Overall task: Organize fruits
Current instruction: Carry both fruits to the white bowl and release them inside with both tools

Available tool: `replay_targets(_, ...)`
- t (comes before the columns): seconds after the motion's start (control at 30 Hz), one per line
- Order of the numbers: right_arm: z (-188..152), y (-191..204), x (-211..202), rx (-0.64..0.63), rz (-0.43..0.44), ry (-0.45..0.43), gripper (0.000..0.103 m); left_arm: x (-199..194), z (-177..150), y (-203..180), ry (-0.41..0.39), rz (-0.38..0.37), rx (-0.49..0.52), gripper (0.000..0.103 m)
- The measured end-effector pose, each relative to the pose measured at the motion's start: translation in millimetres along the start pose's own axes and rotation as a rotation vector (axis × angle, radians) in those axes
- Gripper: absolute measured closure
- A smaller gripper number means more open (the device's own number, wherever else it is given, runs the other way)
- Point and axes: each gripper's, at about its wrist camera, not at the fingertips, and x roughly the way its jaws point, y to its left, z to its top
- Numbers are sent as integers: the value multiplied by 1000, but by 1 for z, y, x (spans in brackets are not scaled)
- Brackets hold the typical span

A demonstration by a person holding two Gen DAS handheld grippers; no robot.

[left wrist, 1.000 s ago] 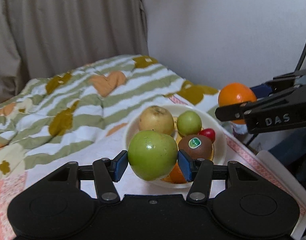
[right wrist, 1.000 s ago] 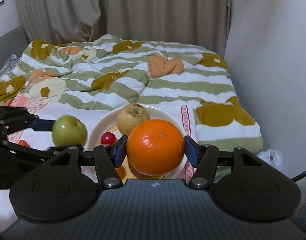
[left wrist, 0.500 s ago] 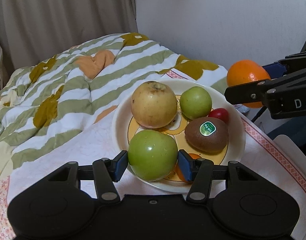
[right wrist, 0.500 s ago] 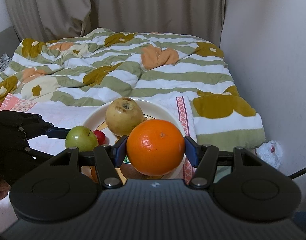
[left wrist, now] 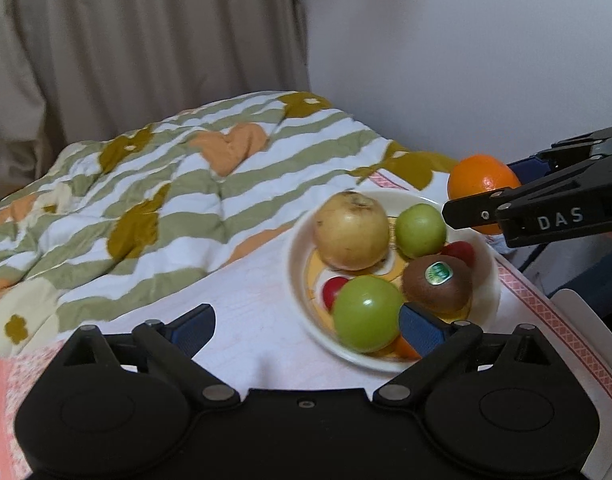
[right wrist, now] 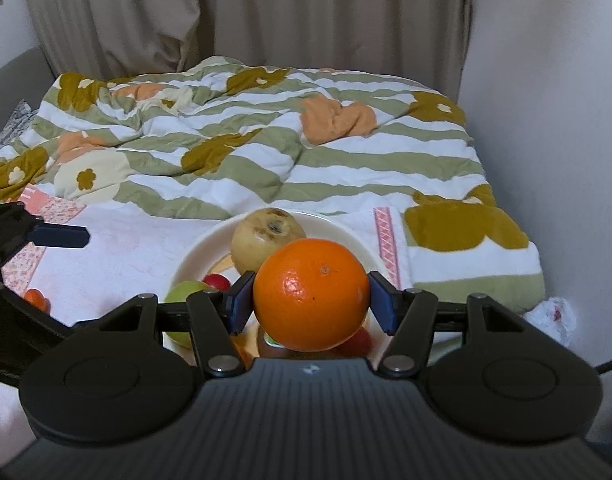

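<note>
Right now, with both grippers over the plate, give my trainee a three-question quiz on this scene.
1. True or false: the left gripper is clamping the big green apple.
2. Which fruit does the right gripper hold: A kiwi, B orange, C pear?
3. Fill in: the kiwi bearing a sticker lies on the ____.

Key:
1. False; its jaws have just opened and the apple rests on the plate.
2. B.
3. Plate.

Striped floral quilt (right wrist: pixel 266 160) — beige curtains (right wrist: pixel 266 12) behind, white wall (left wrist: pixel 466 60) beside.
</note>
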Motion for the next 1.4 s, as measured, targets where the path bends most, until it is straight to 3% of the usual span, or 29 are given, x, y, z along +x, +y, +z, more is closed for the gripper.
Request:
replay_targets(0.4,4,23,31,15,65,-9,28,-27,-17,24,2,80,-86,2)
replay_targets(0.77,-10,29,46,57,57,-62,27,-33,-29,36,12,107,-148,2)
replay_targets(0.9,-12,32,36,43,40,-120,0,-37,-33,38,16,113,-161,2)
replay_targets(1.17,-14,33,16,45,33,-136,0,-54,-39,33,-5,124,-165,2)
replay_targets(1.4,-17,39,-30,36,33,-177,0,-89,-46,27,-56,138,-181,2)
